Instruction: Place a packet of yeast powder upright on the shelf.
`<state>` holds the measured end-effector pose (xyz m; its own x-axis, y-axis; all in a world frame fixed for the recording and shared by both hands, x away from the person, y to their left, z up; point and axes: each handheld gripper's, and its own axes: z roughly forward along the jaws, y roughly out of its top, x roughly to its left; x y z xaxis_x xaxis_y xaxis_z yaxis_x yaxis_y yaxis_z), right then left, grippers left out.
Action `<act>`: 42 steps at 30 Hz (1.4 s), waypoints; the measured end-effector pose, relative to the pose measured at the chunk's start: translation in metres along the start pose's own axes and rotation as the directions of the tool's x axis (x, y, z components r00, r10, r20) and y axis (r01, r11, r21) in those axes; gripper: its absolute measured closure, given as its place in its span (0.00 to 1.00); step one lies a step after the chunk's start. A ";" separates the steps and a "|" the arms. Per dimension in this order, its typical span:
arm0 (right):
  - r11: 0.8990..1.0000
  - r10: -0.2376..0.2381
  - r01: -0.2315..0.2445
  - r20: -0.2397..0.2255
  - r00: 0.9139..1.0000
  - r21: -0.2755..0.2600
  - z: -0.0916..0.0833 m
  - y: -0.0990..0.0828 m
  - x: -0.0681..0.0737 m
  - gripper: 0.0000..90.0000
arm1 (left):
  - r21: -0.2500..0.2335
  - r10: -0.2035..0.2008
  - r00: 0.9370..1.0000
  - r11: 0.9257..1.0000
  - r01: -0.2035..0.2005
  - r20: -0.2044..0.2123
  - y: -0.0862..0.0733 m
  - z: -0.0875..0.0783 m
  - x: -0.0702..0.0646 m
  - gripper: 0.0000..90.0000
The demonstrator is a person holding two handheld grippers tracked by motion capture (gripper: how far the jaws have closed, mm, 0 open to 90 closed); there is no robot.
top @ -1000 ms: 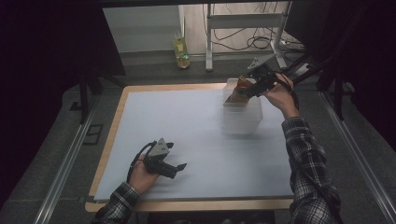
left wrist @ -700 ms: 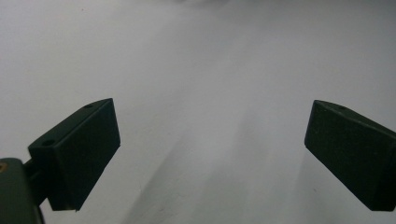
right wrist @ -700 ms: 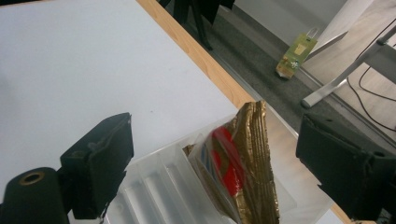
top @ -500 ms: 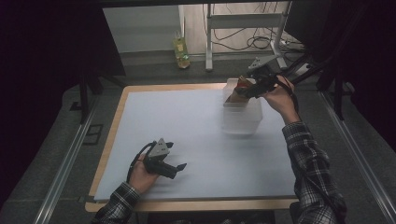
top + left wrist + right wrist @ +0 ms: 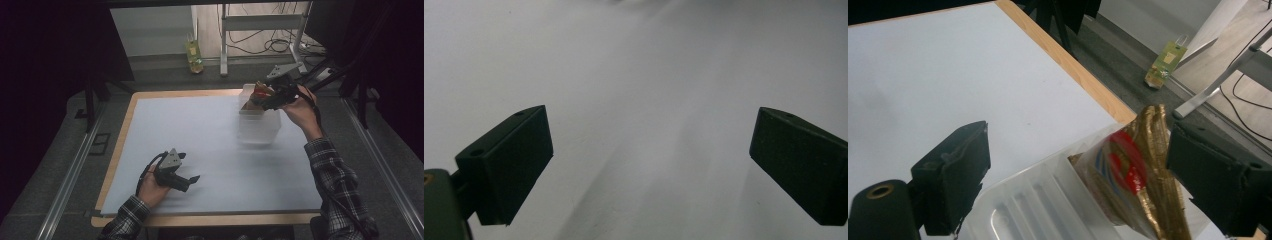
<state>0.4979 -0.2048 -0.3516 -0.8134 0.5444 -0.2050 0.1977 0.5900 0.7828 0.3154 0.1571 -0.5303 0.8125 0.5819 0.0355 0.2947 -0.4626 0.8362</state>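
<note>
Left claw (image 5: pixel 192 179) gaping, empty, resting on bench (image 5: pixel 200 135) at 7 o'clock; right claw (image 5: pixel 1078 175) wide apart, unclamped, beside snack packet (image 5: pixel 1133 170) over clear bin (image 5: pixel 259 127) at 2 o'clock.

The high view looks forward and down from above the person's side onto the whole white-topped, wood-edged table (image 5: pixel 210 150) and the floor beyond. The left gripper view sits very close to the same white surface (image 5: pixel 644 100), facing down along its jaws. The right gripper view looks from near the clear plastic ribbed bin (image 5: pixel 1048 210) across the table's far wooden edge (image 5: pixel 1073 70), also seen from above.
</note>
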 end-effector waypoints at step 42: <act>0.996 0.083 -0.085 -0.078 0.994 -0.028 -0.021 -0.044 0.052 0.00 | -0.003 -0.018 1.000 1.000 0.018 0.011 0.000 0.001 0.000 0.04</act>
<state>0.4351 -0.2150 -0.3843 -0.8343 0.5434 -0.0932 0.2507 0.5244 0.8137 0.3159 0.1563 -0.5306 0.8123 0.5831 0.0146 0.3077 -0.4497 0.8385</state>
